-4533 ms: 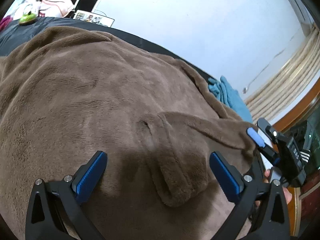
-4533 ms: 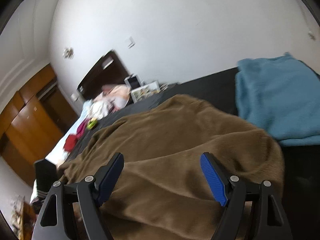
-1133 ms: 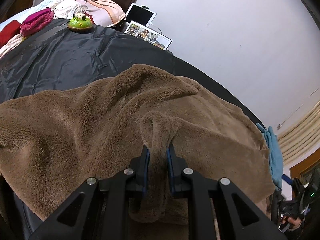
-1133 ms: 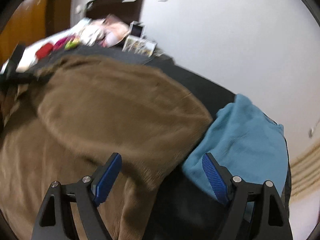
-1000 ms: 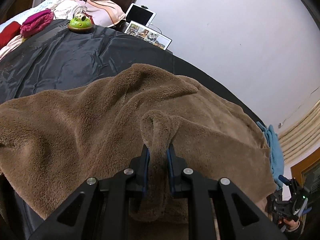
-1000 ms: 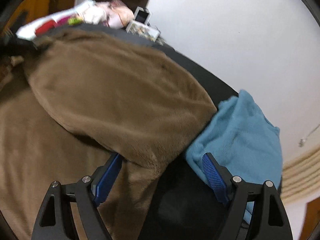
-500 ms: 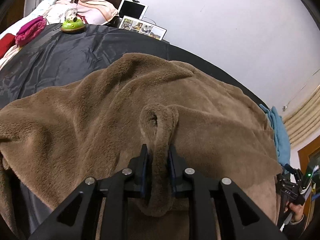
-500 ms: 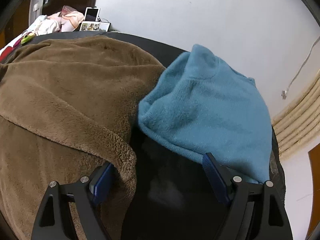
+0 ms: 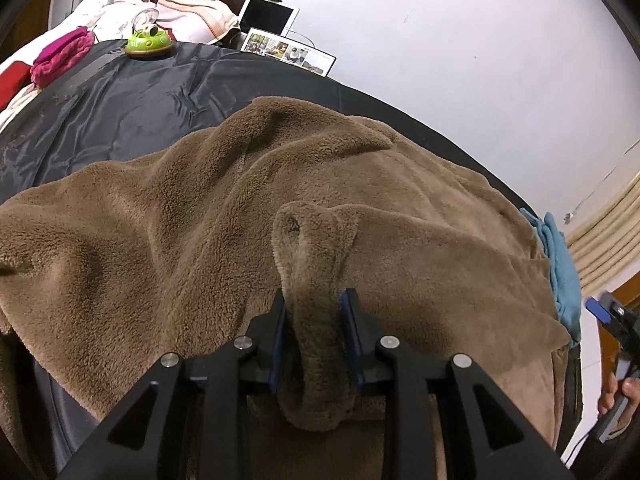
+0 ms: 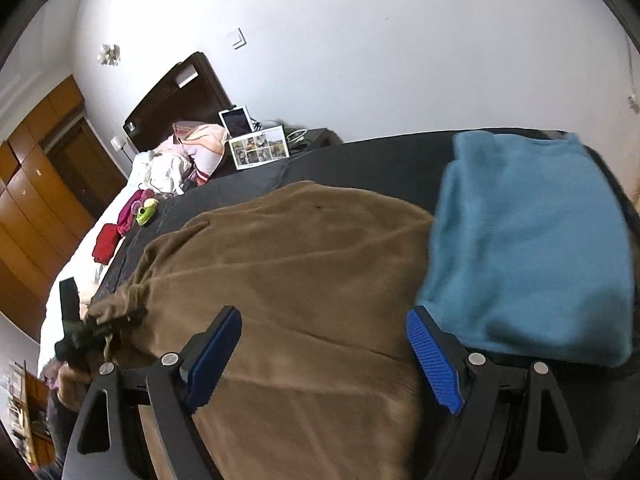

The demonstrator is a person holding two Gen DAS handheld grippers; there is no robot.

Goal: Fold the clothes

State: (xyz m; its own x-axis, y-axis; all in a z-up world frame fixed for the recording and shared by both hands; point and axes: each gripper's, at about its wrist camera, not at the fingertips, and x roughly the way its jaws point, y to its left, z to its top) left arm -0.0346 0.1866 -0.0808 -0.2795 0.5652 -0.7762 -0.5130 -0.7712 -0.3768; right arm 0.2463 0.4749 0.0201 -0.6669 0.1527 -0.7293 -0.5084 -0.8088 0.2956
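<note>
A large brown fleece garment lies spread over a dark bed cover; it also shows in the right wrist view. My left gripper is shut on a bunched brown edge that loops up between the blue pads. It also shows small at the left of the right wrist view, holding the brown cloth. My right gripper is open and empty above the brown fleece, near its right edge. It also shows at the right edge of the left wrist view.
A folded teal fleece lies on the bed right of the brown one. At the bed's far end are pillows, a tablet, a photo frame, a green toy and pink clothes. Wooden wardrobes stand at left.
My right gripper has swung from beside the teal fleece to over the brown fleece and now faces the headboard. My left gripper keeps its hold and has barely moved.
</note>
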